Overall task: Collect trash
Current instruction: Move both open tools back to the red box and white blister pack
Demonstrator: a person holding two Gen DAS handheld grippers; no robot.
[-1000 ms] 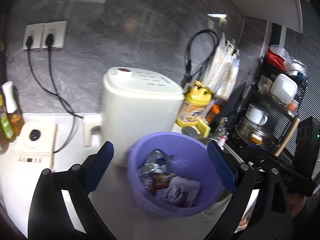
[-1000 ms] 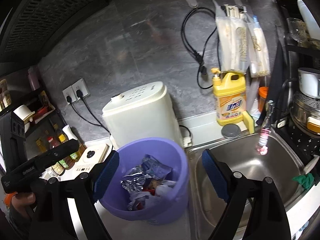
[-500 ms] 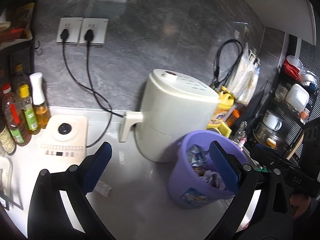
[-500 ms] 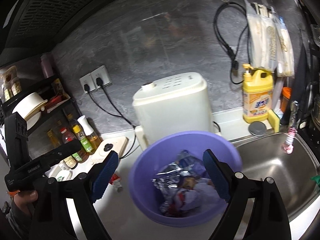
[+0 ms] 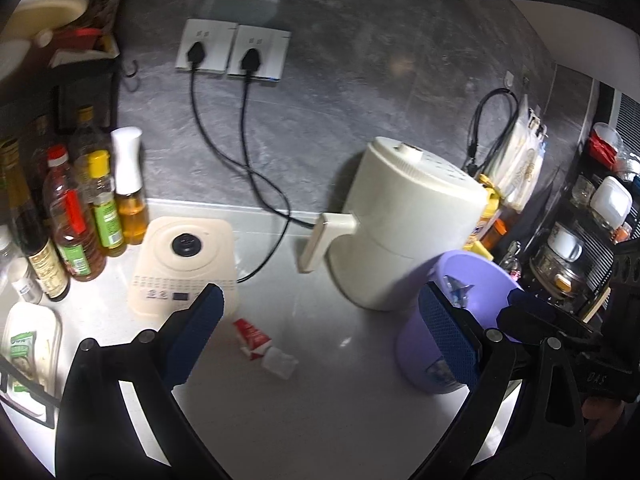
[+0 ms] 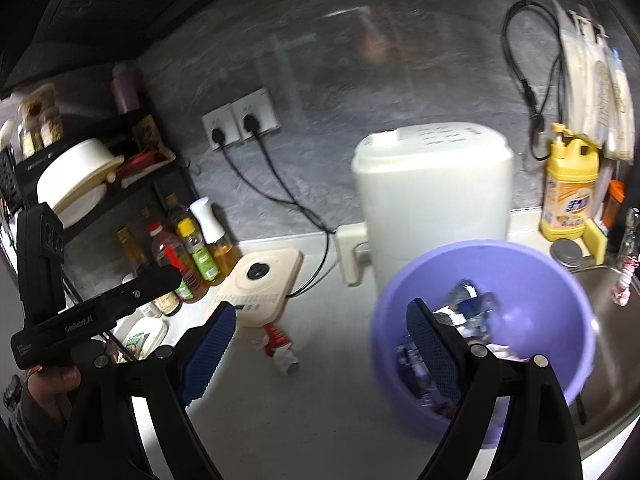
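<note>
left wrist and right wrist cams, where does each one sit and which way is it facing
Left wrist: on the left gripper, facing the countertop and the red-and-white wrapper; its open fingers show, right gripper at the right edge.
Right wrist: on the right gripper, above the purple bin, facing the wall; its open fingers show, left gripper at left.
Shared: wrapper, bin, white appliance.

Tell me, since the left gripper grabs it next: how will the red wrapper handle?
The red wrapper looks crumpled and flat, so probably light and floppy. On the smooth counter it may slide when pushed. Probably not fragile.
</note>
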